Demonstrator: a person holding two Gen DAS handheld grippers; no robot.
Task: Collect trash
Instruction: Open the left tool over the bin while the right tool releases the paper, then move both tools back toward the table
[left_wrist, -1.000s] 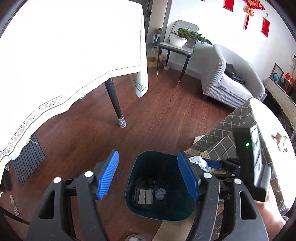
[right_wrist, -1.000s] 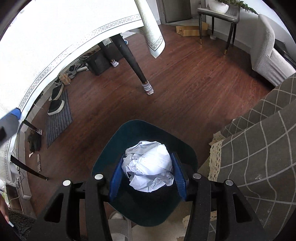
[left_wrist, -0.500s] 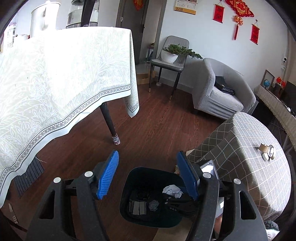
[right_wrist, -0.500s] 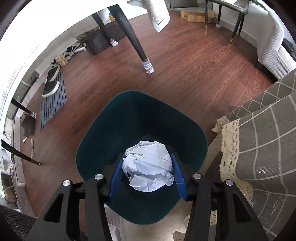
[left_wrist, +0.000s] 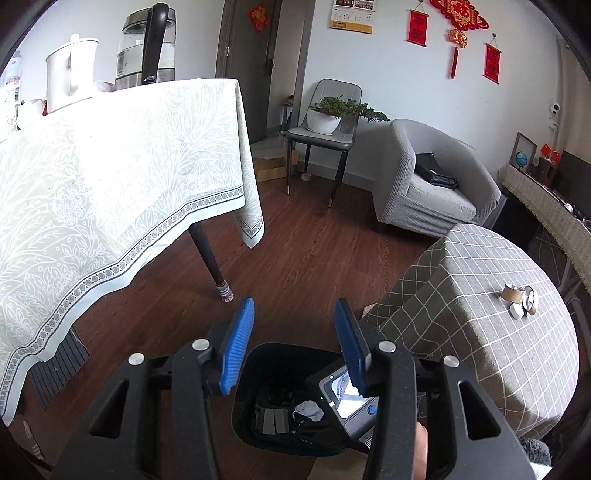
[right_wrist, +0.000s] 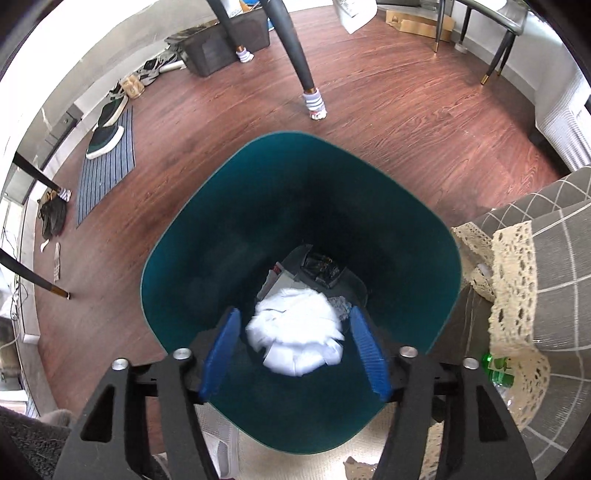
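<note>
A dark teal trash bin (right_wrist: 173, 236) stands on the wooden floor; it also shows in the left wrist view (left_wrist: 243, 406). My right gripper (right_wrist: 293, 350) is open over the bin's mouth. A crumpled white paper ball (right_wrist: 295, 328) is blurred between its blue pads, free of them, inside the bin. Older trash (right_wrist: 317, 267) lies on the bin's bottom. My left gripper (left_wrist: 293, 345) is open and empty, above and behind the bin. The right gripper's camera unit (left_wrist: 349, 402) shows under its right finger.
A table with a pale patterned cloth (left_wrist: 110, 192) stands left, its dark leg (right_wrist: 299, 62) beyond the bin. A round table with a grey checked cloth (left_wrist: 498, 332) is right of the bin. A grey armchair (left_wrist: 428, 184), a chair with a plant (left_wrist: 325, 129), a striped mat and shoes (right_wrist: 107, 147) surround.
My right gripper has opened and let go of the paper ball, which is dropping into the bin. My left gripper has lifted and tilted up, narrowing somewhat while staying open.
</note>
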